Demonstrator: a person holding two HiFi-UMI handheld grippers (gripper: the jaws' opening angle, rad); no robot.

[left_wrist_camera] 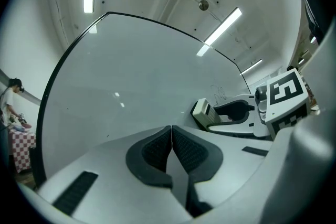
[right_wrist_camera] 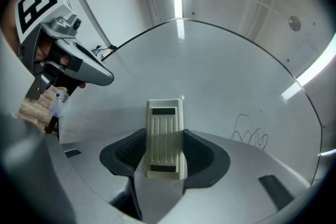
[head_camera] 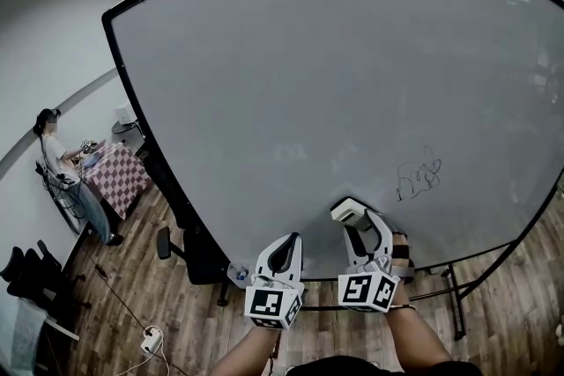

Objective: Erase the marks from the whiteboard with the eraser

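A large whiteboard [head_camera: 335, 84] fills the head view; a black scribble [head_camera: 418, 176] sits low on its right side. My right gripper [head_camera: 357, 220] is shut on a cream eraser [right_wrist_camera: 165, 136], held in front of the board's lower part, left of and below the scribble [right_wrist_camera: 251, 134]. The eraser's end [head_camera: 349, 210] points at the board. My left gripper [head_camera: 284, 253] hangs beside it, lower left, shut with nothing between its pads [left_wrist_camera: 157, 152]. The left gripper view shows the eraser [left_wrist_camera: 201, 112] in the right gripper.
The board stands on a black wheeled frame [head_camera: 454, 299] over a wood floor. At far left a person [head_camera: 55, 150] sits at a checkered table [head_camera: 119, 176]. A black office chair [head_camera: 189, 251] stands below the board's left edge; a power strip [head_camera: 150, 337] lies on the floor.
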